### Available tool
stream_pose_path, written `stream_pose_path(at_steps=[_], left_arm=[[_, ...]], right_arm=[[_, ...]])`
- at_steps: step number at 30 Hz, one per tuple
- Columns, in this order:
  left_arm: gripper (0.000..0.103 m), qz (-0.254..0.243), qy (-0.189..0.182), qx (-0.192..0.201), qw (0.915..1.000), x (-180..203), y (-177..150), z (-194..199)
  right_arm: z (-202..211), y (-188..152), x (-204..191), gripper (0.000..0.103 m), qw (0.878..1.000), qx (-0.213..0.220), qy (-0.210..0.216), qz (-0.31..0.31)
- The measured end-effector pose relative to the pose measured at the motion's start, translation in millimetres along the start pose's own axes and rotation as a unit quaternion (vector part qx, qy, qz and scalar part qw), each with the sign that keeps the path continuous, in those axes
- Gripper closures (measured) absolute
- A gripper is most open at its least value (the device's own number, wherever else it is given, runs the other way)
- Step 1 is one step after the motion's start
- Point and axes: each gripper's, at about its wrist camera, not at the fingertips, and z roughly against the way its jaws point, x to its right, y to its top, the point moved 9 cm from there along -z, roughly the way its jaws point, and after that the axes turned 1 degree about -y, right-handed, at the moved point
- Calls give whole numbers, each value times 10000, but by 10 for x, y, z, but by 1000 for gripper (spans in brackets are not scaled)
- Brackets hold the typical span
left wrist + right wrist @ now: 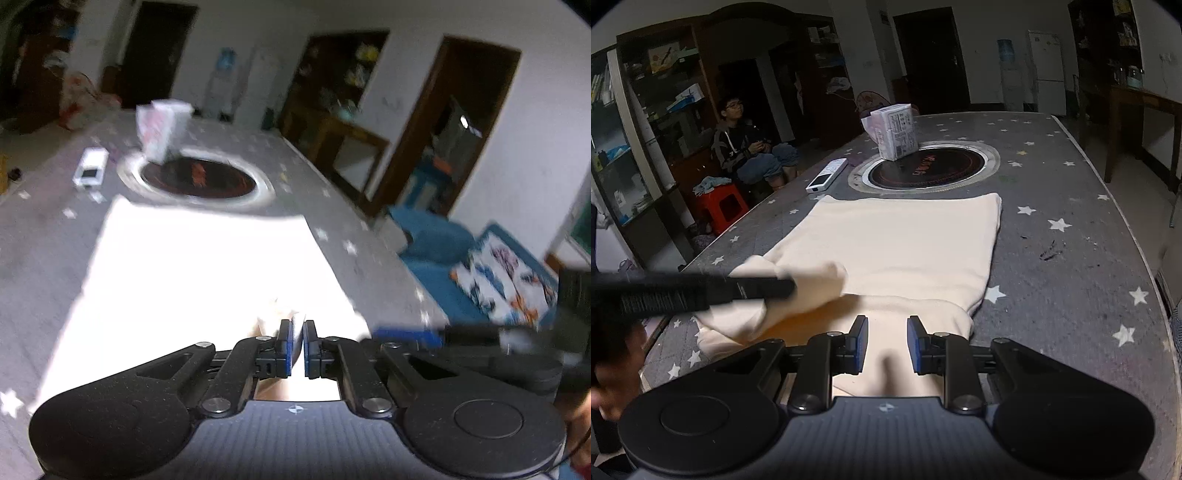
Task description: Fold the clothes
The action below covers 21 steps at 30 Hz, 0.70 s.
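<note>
A cream garment [905, 236] lies flat on the grey star-patterned table [1071, 258]; it looks washed-out white in the blurred left wrist view [207, 266]. My left gripper [298, 325] is shut on a fold of this garment, and the right wrist view shows its black tip [790, 286] holding the fold raised above the garment's near left part. My right gripper [887, 321] hovers over the near edge, jaws apart, with cloth lying beneath them but not pinched. One of its blue fingers [406, 336] shows at the right of the left wrist view.
Beyond the garment is a round inset hob [929, 168] with a white box [895, 131] on its rim and a white remote [827, 175] to its left. A person [746, 147] sits left of the table near a red stool [724, 206]. A blue sofa [436, 251] stands beside the table.
</note>
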Motion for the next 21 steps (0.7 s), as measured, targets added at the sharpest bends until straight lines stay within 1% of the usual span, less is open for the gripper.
stream_pose_path(at_steps=[2, 3, 6, 7, 8, 10, 11, 13, 15, 17, 18, 20, 21], left_arm=[[90, -89, -76, -108, 9999, 8, -54, -7], [89, -158, -102, -104, 9998, 4, -61, 23], [79, -459, -107, 72, 9989, -68, -46, 211], [73, -555, -40, 148, 9983, -112, -38, 289], [69, -637, 110, 216, 9977, -185, -37, 361], [66, -792, 474, 344, 9951, -350, -44, 503], [65, -786, 660, 362, 9941, -452, -56, 562], [62, -662, 1011, 322, 9921, -671, -95, 658], [61, -468, 1296, 230, 9902, -871, -152, 729], [57, -315, 1514, 154, 9879, -1018, -225, 776], [56, -243, 1615, 105, 9865, -1090, -263, 794], [56, -121, 1706, -10, 9853, -1194, -336, 792], [56, -66, 1699, -56, 9854, -1219, -370, 784]], right_arm=[[-12, -4, 4, 81, 10000, -4, 0, -12], [-19, -5, 3, 81, 10000, -8, 3, -13], [-75, -12, -34, 81, 10000, -61, 51, 23], [-103, -11, -55, 81, 9999, -83, 75, 26], [-133, -12, -77, 81, 9999, -107, 107, 28], [-196, -23, -126, 81, 9997, -172, 191, 8], [-232, -32, -152, 81, 9995, -215, 242, -20], [-307, -53, -206, 79, 9990, -302, 325, -53], [-383, -74, -255, 71, 9987, -370, 347, -45], [-449, -97, -291, 71, 9984, -439, 348, -32], [-486, -113, -309, 70, 9982, -486, 345, -33], [-533, -134, -355, 70, 9981, -531, 305, 33], [-545, -138, -379, 72, 9981, -538, 273, 92]])
